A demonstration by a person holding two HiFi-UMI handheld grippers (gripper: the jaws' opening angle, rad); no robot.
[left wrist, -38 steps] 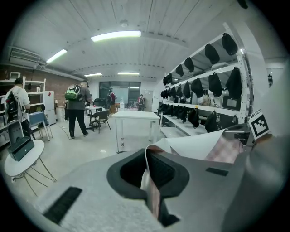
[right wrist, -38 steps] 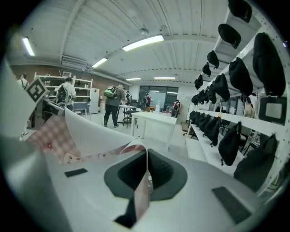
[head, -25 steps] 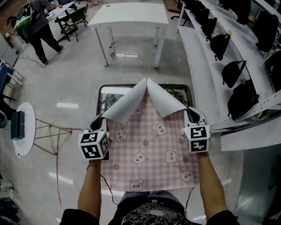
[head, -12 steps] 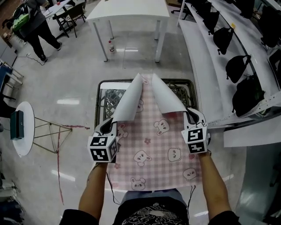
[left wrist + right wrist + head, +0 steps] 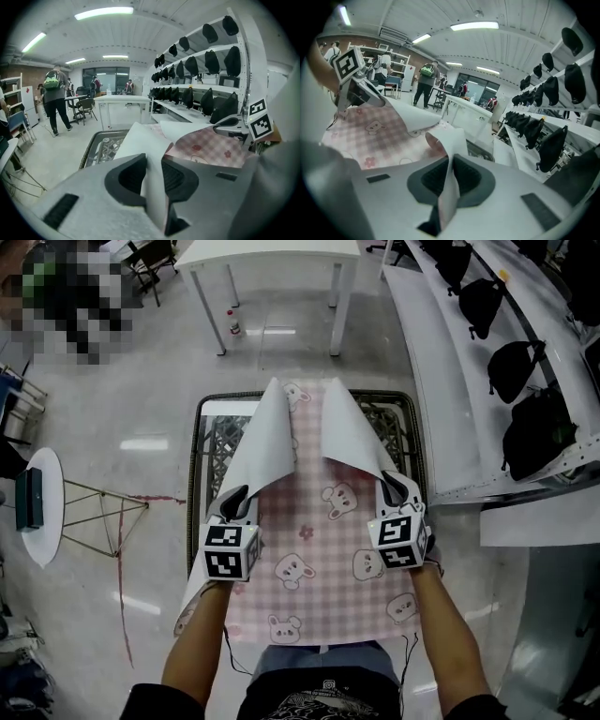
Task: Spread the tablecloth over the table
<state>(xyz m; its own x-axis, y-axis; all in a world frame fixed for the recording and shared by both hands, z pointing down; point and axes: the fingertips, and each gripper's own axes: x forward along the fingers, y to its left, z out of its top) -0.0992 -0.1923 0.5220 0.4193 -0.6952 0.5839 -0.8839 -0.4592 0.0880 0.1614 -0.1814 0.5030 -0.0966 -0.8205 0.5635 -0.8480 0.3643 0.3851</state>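
A pink checked tablecloth [image 5: 319, 549] with bunny prints lies over a small dark-rimmed table [image 5: 199, 456]. Its two corners are folded back toward me, white underside up. My left gripper [image 5: 232, 498] sits low at the cloth's left edge; its jaws are opening, and the white fold [image 5: 152, 159] still stands loosely between them. My right gripper [image 5: 389, 486] is shut on the right corner, and a thin strip of cloth [image 5: 449, 183] is pinched between its pads. The cloth covers most of the tabletop, and its near edge hangs toward my body.
A long white table [image 5: 272, 254] stands ahead with a bottle [image 5: 234, 324] by its leg. Shelves with black bags [image 5: 487, 306] run along the right. A round white side table [image 5: 42, 502] stands at the left. A person [image 5: 66, 296] is at the far left.
Both grippers came down toward the table with the folded corners. The raised folds sank and the cloth now reaches farther across the top. The left jaws have parted slightly.
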